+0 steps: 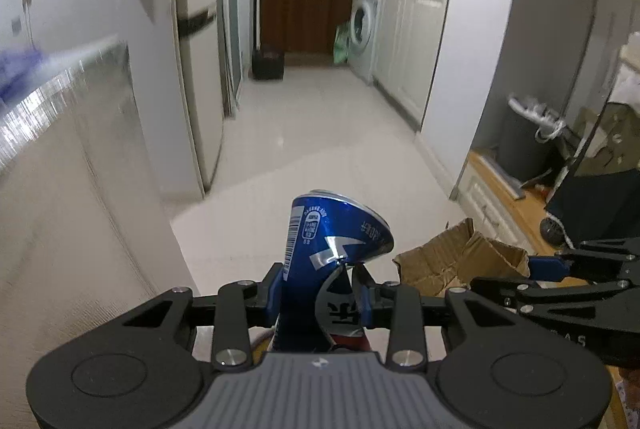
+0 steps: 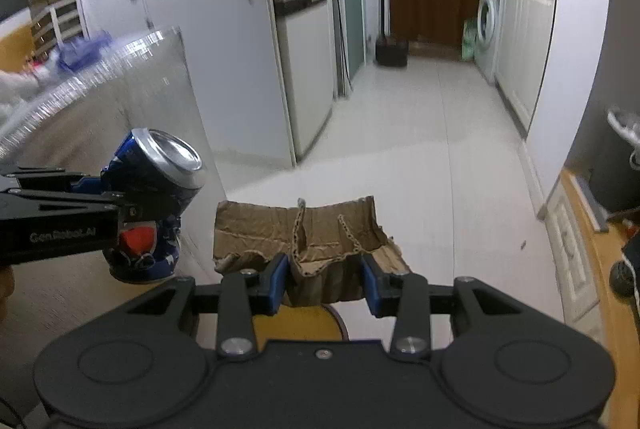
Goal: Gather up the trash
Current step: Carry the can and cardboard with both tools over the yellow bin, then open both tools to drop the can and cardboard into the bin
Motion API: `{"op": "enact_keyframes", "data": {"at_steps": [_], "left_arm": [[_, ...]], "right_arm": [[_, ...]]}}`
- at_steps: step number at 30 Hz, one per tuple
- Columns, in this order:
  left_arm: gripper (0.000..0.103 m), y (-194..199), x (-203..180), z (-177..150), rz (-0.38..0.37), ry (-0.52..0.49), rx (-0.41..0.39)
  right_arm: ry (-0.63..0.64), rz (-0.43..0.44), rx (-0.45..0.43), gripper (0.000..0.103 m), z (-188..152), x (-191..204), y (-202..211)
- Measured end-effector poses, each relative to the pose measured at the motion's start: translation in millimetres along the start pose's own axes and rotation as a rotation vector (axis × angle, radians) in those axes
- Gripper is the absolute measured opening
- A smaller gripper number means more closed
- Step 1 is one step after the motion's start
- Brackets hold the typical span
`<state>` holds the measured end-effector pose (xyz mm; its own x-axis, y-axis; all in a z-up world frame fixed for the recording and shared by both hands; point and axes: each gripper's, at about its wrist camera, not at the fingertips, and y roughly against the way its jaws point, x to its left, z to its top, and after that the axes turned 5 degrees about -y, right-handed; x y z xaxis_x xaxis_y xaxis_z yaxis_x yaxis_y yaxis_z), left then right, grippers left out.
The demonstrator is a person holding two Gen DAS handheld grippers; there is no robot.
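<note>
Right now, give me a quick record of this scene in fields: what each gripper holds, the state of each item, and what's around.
left gripper: shut on the crushed blue can
can state: dented at the middle, silver end pointing away from the gripper
right gripper: shut on the torn cardboard piece
cardboard state: crumpled, ragged edges, corrugation showing
side by side: can to the left of the cardboard, apart
surroundings: white tiled floor, fridge, washing machine
bin: dark grey one with a white liner at right

Pale tiled floor (image 1: 304, 133), dark crate (image 1: 268, 63) standing on it by the far door
</note>
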<state>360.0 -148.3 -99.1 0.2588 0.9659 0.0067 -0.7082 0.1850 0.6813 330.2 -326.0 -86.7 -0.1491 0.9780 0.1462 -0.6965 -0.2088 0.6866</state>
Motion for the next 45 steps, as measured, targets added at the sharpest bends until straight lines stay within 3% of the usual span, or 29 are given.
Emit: {"op": "enact_keyframes", "data": {"at_steps": [12, 21, 29, 39, 41, 43, 45], "left_arm": [[0.037, -117, 48, -57, -0.004, 0.118, 0.223], [0.037, -171, 71, -91, -0.026, 0.199, 0.327], [0.038, -211, 88, -130, -0.048, 0.275, 0.419], [0.039, -262, 93, -160, -0.099, 0.313, 0.501], [0.04, -269, 94, -164, -0.097, 0.313, 0.525], [0.054, -274, 94, -166, -0.093, 0.307, 0.542], [0.058, -276, 93, -166, -0.085, 0.287, 0.549]], "right_arm": [[0.093, -0.009, 0.272, 0.04, -26, 13, -125], [0.127, 0.004, 0.415, 0.041, -52, 26, -204], [0.198, -0.015, 0.553, 0.041, -82, 34, -255], [0.296, 0.04, 0.661, 0.041, -103, 59, -295], [0.311, 0.044, 0.676, 0.041, -109, 55, -298], [0.321, 0.046, 0.69, 0.041, -111, 55, -306], [0.319, 0.043, 0.702, 0.041, -112, 54, -310]]}}
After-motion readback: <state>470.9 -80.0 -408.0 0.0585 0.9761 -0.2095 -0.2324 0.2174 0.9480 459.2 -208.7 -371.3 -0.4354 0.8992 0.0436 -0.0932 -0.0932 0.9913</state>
